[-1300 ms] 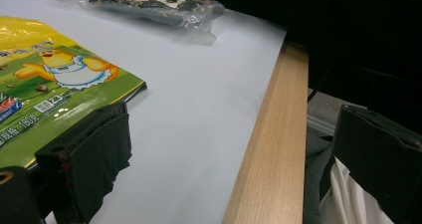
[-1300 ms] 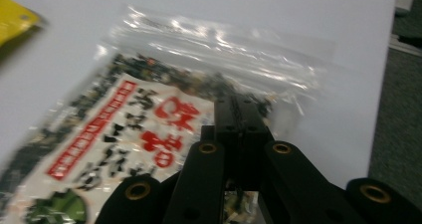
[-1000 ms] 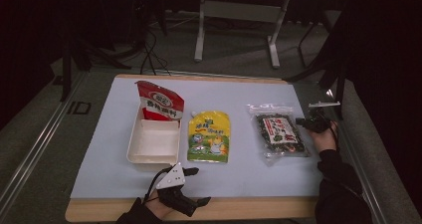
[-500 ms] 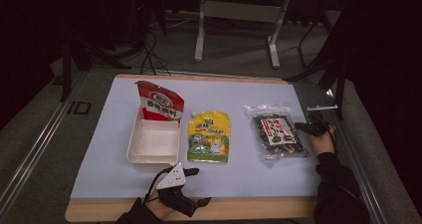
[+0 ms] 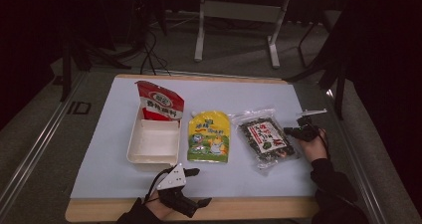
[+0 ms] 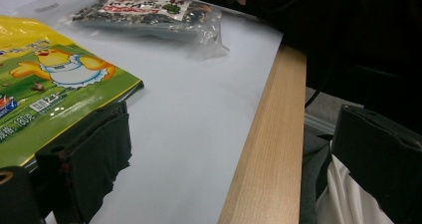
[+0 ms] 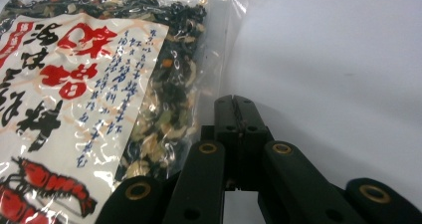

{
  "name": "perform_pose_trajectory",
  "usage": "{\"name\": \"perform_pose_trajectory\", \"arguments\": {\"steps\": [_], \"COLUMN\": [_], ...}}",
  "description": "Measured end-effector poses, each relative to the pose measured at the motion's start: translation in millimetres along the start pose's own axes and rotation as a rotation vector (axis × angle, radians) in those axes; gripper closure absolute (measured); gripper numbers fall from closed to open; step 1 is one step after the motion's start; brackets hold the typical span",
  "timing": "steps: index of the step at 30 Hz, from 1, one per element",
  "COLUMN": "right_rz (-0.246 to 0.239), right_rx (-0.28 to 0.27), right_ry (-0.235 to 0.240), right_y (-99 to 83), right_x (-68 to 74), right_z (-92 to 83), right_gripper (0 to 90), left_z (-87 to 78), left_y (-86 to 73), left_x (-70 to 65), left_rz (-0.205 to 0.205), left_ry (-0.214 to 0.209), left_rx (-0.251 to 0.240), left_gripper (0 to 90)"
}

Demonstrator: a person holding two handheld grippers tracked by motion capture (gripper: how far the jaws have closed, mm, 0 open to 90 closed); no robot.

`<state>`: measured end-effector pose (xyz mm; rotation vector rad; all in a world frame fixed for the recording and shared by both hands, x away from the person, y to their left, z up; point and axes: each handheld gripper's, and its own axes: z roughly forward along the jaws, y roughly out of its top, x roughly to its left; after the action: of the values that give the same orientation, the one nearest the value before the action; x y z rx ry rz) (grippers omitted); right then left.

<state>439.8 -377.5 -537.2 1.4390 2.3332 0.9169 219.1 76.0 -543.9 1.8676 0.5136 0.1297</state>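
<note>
2 black jaws of the right gripper (image 7: pixel 238 115) stood pressed together with nothing between them, their tips just beside the clear edge of the seaweed snack bag (image 7: pixel 99 79), on the pale blue table mat (image 7: pixel 338 59). From above, the right gripper (image 5: pixel 294 131) sat at the bag's (image 5: pixel 263 138) right edge, held by a hand (image 5: pixel 314 143) near the table's right side. Left of the bag lay a yellow spouted pouch (image 5: pixel 209 137), then a white open box (image 5: pixel 154 142) with a red sachet (image 5: pixel 159 101) leaning at its far end. The left gripper (image 5: pixel 195 186) rested at the table's near edge, its jaws spread apart and empty, 1 jaw close to the yellow pouch (image 6: pixel 45 84) in the left gripper view, the seaweed bag (image 6: pixel 144 12) farther off.
</note>
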Motion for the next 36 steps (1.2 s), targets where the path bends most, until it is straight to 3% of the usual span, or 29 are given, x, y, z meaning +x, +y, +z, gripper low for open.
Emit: {"name": "perform_pose_trajectory", "arguments": {"steps": [11,21,25,28,36], "right_rz": [-0.032,-0.090,-0.097,-0.101,-0.079], "right_rx": [0.014,0.027,0.032,0.025,-0.011], "right_ry": [0.050,0.062,0.052,0.027,0.043], "right_y": [-14.0,-21.8,-18.0,-11.9,10.0], "right_x": [23.7,42.6,42.2,40.1,34.3], "right_z": [-8.3,-12.8,-14.4,-15.8,-16.2], "right_gripper": [90.0,90.0,89.9,84.6,72.7], "left_z": [0.2,0.9,0.5,0.5,0.7], "left_y": [0.8,1.2,1.2,1.3,1.1], "left_x": [-0.9,-1.1,-0.9,-0.7,-0.7], "left_rz": [0.003,0.005,0.005,0.006,0.008], "left_ry": [-0.003,-0.005,-0.005,-0.004,-0.003], "left_rx": [-0.002,-0.001,-0.001,-0.002,0.000], "left_gripper": [3.5,3.5,3.4,3.5,3.5]}}
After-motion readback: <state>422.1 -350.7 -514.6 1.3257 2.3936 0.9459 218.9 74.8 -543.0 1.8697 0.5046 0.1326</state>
